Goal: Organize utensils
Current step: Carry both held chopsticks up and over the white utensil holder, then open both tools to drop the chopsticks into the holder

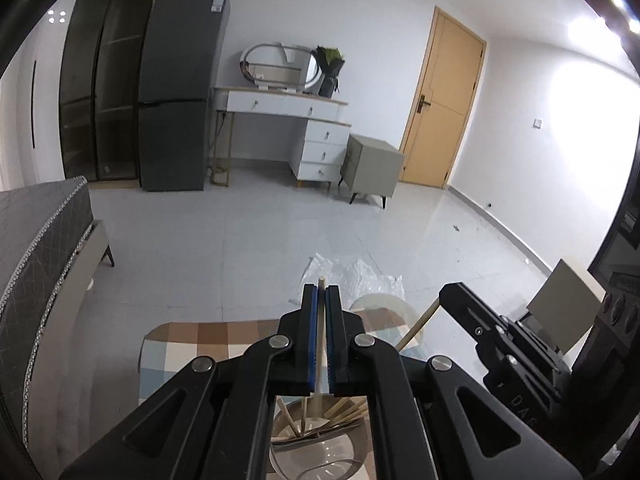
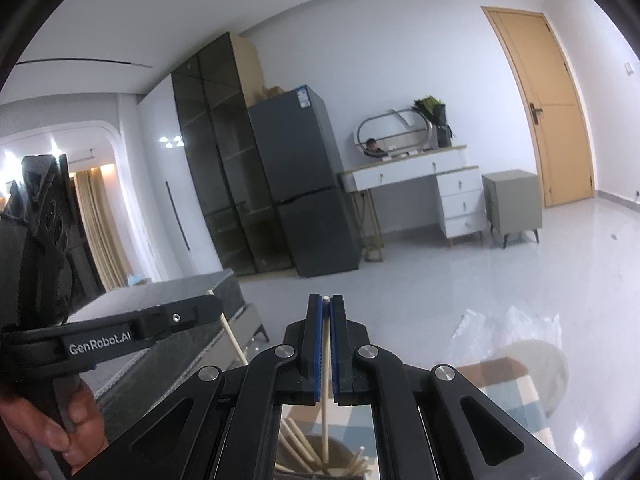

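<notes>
The left tongs (image 1: 321, 292) are clamped on one thin pale wooden chopstick (image 1: 320, 322). Its tip pokes out just past the blue pads, a little below the middle of the left wrist view. The stick runs down between the pads toward the bottom of the frame. There it reaches a shiny round metal bowl (image 1: 320, 446) with more wooden chopsticks (image 1: 344, 410) lying in it at all angles.

The right tongs (image 2: 327, 303) are clamped on a second thin pale wooden stick (image 2: 326, 360). Its white tip shows between the pads in the lower middle of the right wrist view. It also runs down to the heap of sticks in the bowl at the bottom edge.

In the left wrist view, the right tongs show as a black arm (image 1: 480, 320) at lower right, with their stick slanting down to the left. In the right wrist view, the left tongs show at lower left, with white letters on the side. A hand (image 2: 60, 432) grips the handle in the bottom left corner.

The bench has a checked cloth (image 1: 208, 344) in brown, cream and blue squares. Clear crinkly plastic (image 1: 356, 276) lies on the grey floor past it.

Far back stand a dark grey fridge (image 1: 180, 92), a white dressing table with drawers (image 1: 304, 132), and a yellow wooden door (image 1: 444, 104).
</notes>
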Tool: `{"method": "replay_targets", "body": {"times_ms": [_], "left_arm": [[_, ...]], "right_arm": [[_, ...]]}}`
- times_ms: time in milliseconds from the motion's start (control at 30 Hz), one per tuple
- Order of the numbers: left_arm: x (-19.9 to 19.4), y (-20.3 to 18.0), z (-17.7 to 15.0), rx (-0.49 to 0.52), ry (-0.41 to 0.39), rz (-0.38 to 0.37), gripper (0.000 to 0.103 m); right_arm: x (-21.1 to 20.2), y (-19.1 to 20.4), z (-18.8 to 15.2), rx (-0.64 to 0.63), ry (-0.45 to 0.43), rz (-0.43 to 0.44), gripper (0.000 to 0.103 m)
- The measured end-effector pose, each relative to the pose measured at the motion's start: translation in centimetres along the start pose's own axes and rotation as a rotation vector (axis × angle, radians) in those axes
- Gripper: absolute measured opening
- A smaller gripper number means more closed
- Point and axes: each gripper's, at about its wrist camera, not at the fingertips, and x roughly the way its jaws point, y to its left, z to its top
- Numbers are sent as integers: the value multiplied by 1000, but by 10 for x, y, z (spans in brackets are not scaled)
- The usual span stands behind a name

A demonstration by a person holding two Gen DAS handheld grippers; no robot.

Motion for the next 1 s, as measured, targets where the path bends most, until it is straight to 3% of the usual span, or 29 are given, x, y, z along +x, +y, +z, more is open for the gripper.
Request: {"method": "replay_targets", "body": {"times_ms": [567,733,867,933,967,1000], "left_arm": [[12,1,-26,-30,115,-63,0],[26,2,-33,-59,196,-110,0],[33,5,-42,-98,304,-165,0],[28,5,-42,-100,315,-139,1],[25,5,-41,-105,316,-122,1],[21,6,-39,-113,314,-115,4]], "right_arm": [[19,-8,-28,-23,110,6,3],[25,-8,-46,-31,190,16,3],[31,-11,-59,-20,275,27,6],[30,-13,-63,-15,300,22,15],[26,-15,-64,-9,300,18,27],[21,-16,-64,2,293,17,33]]}}
